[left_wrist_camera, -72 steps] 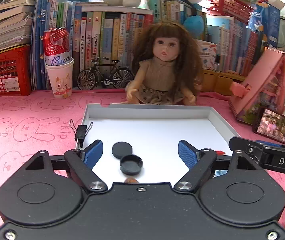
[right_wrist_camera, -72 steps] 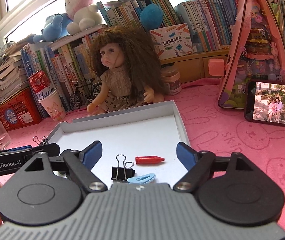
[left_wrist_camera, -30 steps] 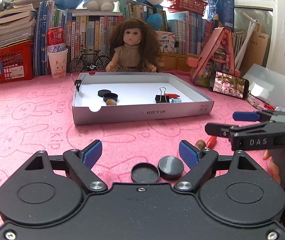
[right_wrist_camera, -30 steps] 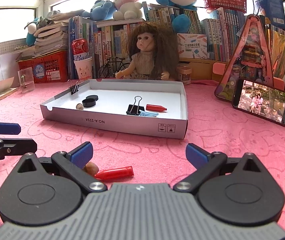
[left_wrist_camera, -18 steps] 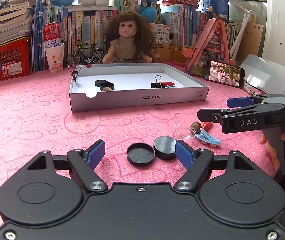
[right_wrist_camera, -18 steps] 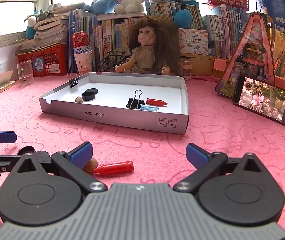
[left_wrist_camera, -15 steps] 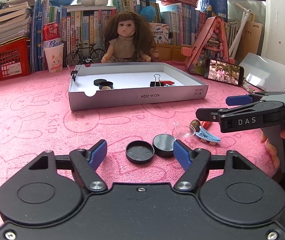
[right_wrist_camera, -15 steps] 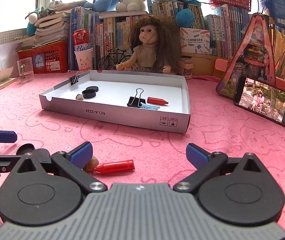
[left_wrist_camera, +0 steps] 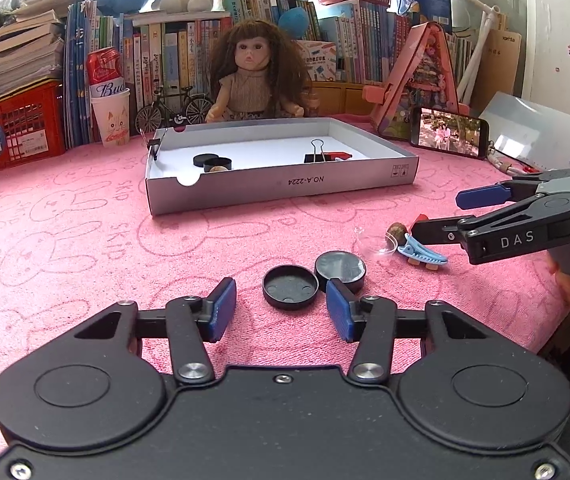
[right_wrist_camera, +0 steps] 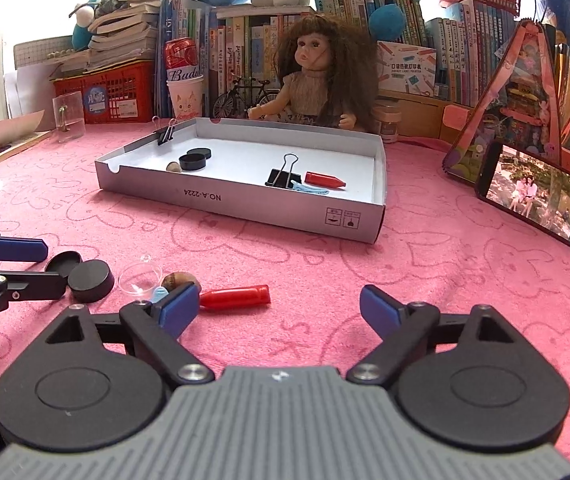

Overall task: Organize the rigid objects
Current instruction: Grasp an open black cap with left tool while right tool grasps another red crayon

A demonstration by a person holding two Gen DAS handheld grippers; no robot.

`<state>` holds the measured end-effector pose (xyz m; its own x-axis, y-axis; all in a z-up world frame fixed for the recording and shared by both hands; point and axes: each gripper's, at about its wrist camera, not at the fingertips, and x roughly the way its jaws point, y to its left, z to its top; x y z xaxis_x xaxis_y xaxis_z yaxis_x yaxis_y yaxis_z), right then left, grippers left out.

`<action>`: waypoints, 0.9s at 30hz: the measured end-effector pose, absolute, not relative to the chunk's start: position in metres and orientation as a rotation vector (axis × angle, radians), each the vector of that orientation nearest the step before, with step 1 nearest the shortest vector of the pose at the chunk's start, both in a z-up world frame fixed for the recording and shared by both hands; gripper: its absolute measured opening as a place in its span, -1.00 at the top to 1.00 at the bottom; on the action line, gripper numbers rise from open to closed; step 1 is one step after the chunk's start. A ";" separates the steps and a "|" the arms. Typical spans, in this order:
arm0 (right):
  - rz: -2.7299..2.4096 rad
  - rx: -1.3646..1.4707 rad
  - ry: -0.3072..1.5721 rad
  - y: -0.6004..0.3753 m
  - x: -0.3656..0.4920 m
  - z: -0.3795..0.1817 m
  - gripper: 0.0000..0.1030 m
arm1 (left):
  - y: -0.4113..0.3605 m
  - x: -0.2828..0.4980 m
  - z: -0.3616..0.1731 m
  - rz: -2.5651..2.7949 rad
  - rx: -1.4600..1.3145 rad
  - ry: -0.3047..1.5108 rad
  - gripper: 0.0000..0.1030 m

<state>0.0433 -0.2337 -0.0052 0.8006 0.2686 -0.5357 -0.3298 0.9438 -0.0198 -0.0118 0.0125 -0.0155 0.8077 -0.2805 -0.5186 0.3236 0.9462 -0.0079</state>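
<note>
A: Left claw (left_wrist_camera: 280,307)?
B: Jaws closing, nothing gripped; open cap (left_wrist_camera: 290,286) and black disc (left_wrist_camera: 340,269) lie just ahead on the pink surface (left_wrist_camera: 85,248).
A: Right claw (right_wrist_camera: 279,305)?
B: Wide, slightly narrowing; red cap (right_wrist_camera: 235,297) partly between, untouched. Tray (right_wrist_camera: 245,196) beyond.

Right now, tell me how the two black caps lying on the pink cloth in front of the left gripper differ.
The left cap lies with its hollow side up, so its rim and inner floor show; the right cap lies with its flat closed face up. The left cap sits just ahead of the gap between the left gripper jaws; the right cap sits beyond the right jaw's tip. Both are round, black, similar in size, and lie side by side on the cloth.
</note>
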 end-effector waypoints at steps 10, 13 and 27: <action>0.314 -0.150 0.558 -0.224 0.047 -0.006 -0.78 | 0.007 -0.006 -0.017 -0.305 0.085 0.537 0.16; 0.325 -0.150 0.570 -0.223 0.047 -0.008 -0.66 | 0.006 -0.005 -0.017 -0.295 0.084 0.535 0.37; 0.351 -0.106 0.571 -0.219 0.046 -0.004 0.03 | 0.007 -0.002 -0.011 -0.287 0.062 0.527 0.42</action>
<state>0.0457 -0.2192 -0.0042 0.7840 0.2952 -0.5461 -0.3535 0.9354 -0.0019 -0.0023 0.0069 -0.0110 0.8250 -0.2543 -0.5047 0.2862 0.9581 -0.0148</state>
